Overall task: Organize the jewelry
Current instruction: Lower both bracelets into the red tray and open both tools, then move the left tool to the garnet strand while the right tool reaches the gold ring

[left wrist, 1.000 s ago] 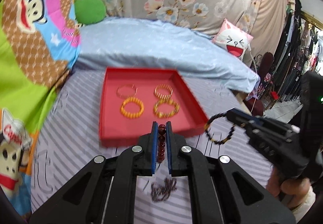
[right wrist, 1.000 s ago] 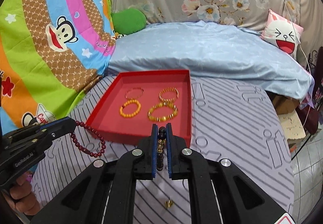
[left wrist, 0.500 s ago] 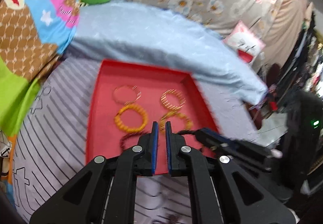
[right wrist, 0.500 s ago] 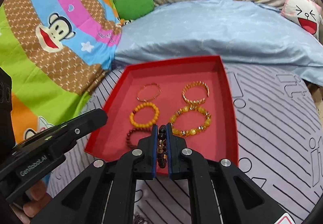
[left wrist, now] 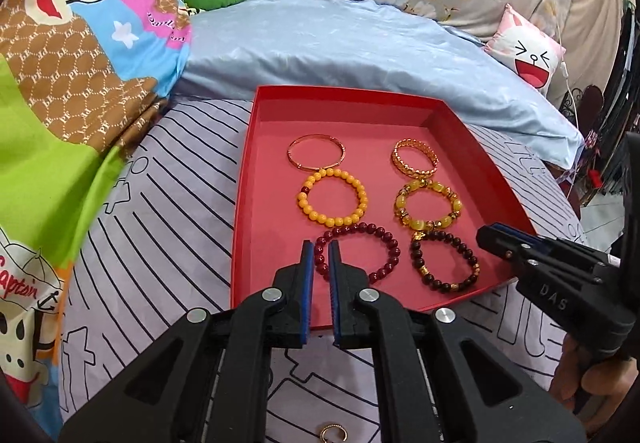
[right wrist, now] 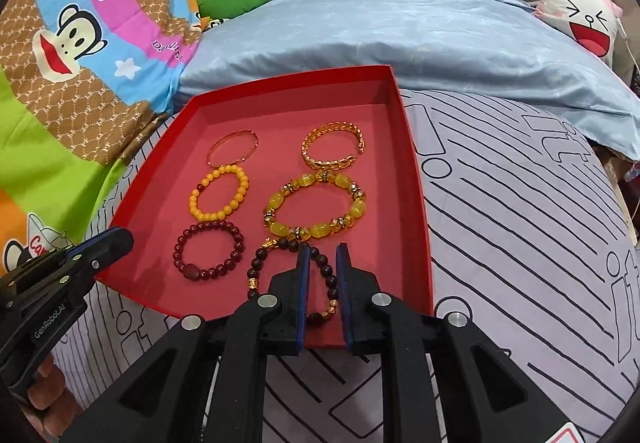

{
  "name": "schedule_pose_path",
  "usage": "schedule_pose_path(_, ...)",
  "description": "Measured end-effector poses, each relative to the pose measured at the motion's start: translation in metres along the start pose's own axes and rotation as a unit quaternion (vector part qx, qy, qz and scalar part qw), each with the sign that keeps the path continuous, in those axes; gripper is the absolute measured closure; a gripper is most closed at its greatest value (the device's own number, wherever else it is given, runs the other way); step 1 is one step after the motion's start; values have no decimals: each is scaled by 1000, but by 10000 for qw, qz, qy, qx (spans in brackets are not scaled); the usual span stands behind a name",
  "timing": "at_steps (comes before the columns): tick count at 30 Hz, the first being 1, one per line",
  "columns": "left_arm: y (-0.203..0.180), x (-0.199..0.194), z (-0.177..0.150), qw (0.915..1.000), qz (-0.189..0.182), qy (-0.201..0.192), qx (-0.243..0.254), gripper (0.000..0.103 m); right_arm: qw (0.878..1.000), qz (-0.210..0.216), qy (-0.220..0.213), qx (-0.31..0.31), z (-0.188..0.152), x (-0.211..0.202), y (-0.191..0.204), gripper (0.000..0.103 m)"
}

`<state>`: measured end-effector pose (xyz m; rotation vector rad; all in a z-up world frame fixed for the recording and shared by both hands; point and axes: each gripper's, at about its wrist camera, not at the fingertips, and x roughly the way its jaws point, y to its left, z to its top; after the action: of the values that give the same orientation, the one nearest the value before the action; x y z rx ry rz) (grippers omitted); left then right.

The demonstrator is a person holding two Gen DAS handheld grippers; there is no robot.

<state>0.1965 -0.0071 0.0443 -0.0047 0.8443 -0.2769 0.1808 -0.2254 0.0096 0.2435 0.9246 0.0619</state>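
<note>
Six bracelets lie in two columns in the red tray. The dark red bracelet sits at 7 o'clock in the tray, the black bracelet at 5 o'clock. The left gripper has its fingers together on the near-left beads of the dark red bracelet, which rests on the tray floor. The right gripper is opening; black beads lie between its fingers, apparently no longer pinched, though the finger edges hide the contact. To finish the step, part the left fingers fully, then lift both grippers straight up so no bead snags. A small gold ring waits on the striped sheet at 6 o'clock.
</note>
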Motion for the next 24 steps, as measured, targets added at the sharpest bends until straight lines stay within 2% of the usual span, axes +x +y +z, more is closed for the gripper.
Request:
schedule_pose_path(14, -8, -17, -5, 9997, 155, -154, 101, 95, 9996, 59, -279, 78, -11, -34, -4, 84)
schedule_pose_path(24, -13, -44, -25, 9992, 228, -274, 183, 95, 9991, 31, -407, -65, -34, -65, 4, 84)
